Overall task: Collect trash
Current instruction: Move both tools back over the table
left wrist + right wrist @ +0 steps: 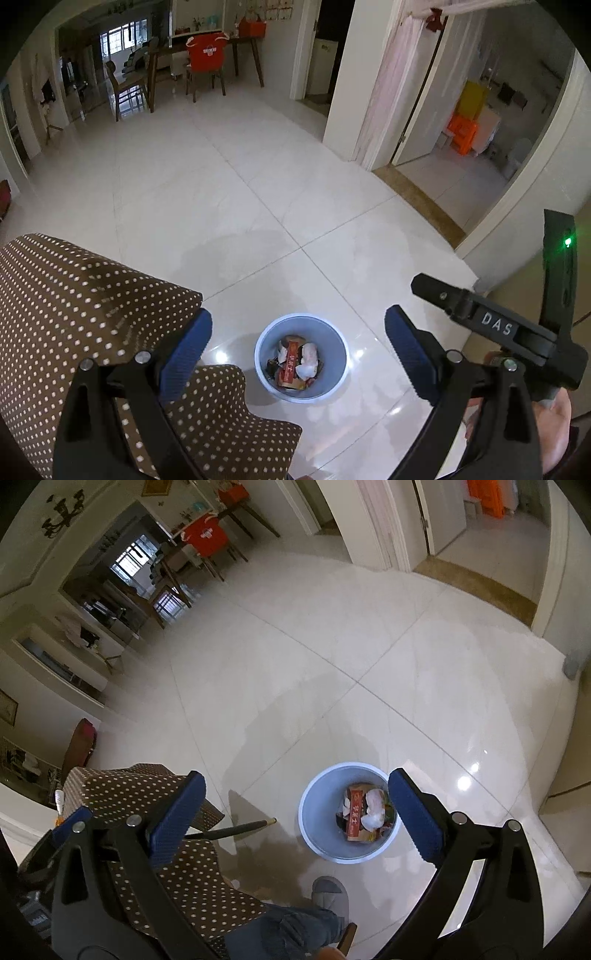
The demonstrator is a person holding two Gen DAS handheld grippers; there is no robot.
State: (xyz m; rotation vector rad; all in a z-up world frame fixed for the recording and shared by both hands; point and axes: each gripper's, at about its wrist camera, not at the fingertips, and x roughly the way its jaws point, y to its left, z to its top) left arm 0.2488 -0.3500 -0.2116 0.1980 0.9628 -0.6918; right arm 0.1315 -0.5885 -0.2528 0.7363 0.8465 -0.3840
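Below, a pale blue bin (301,357) stands on the white tiled floor (258,206), upright, rim up. Inside it lies crumpled trash (295,363): a red-and-orange wrapper with white print, white paper scraps, darker bits underneath. Left gripper (298,349) hangs above the bin, jaws spread wide, nothing between the blue pads (188,350). Right gripper (295,812) likewise over the floor, jaws spread wide and empty; in its view the bin sits just inside the right-hand pad. Brown white-dotted cushions (92,306) fill the lower left of both views, just beside the bin. A grey slipper (330,895) and a denim trouser leg (291,928) show near the bin. A dining set with an orange cloth (207,51) over one chair stands well apart, across the room.
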